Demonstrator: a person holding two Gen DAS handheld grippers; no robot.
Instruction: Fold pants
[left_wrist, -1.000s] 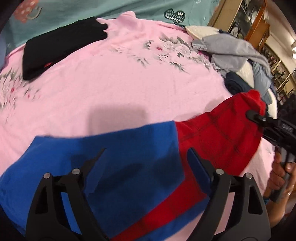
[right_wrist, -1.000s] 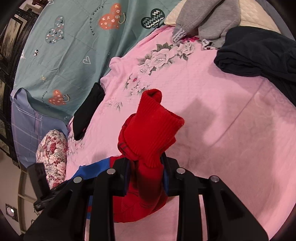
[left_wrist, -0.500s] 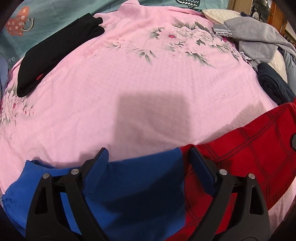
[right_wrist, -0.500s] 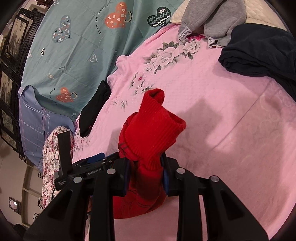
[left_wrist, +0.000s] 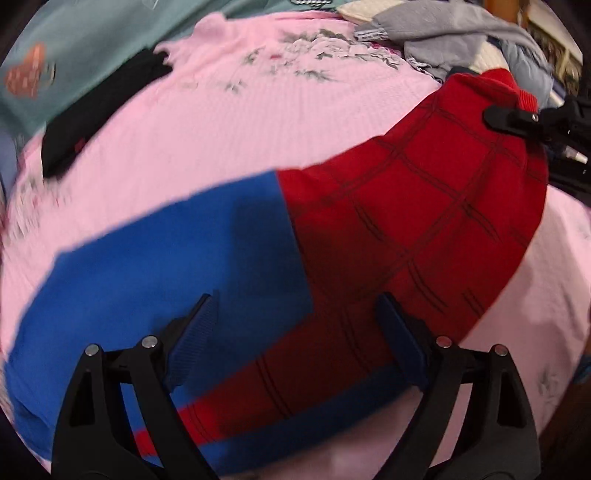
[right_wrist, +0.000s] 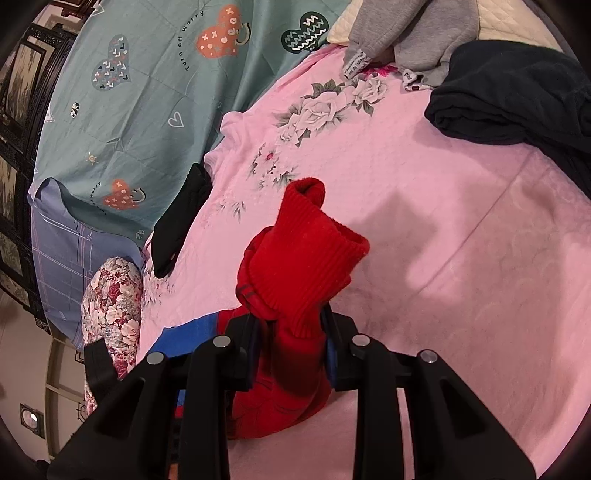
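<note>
Cuffs (right_wrist: 303, 254) of the pants (left_wrist: 332, 258), ribbed and red, are pinched in the right gripper (right_wrist: 291, 328), whose jaws are clamped tight on the bunched fabric just below them. The left gripper (left_wrist: 299, 332) has its jaws spread wide, with the blue waist end of the pants lying between the pads (left_wrist: 194, 328); whether either pad touches the cloth I cannot tell. From there the pants stretch across the pink sheet (left_wrist: 229, 147), blue at the left, red with a dark web print toward the right, lifted at the cuff end.

Risk, as I judge it: only 1 end is held, so pulling the cuffs over could drag the whole garment along the sheet instead of folding it, since the waist is not pinned. The thick bunch in the right jaws could also slip out unevenly, leaving the 2 legs misaligned.

Count: 1 pair of pants, 2 grippers, 1 folded black garment (right_wrist: 181, 221) near the sheet's far edge, 1 grey garment (right_wrist: 417, 33) and 1 dark navy garment (right_wrist: 517, 96) in a pile, 1 floral pillow (right_wrist: 110, 299).
</note>
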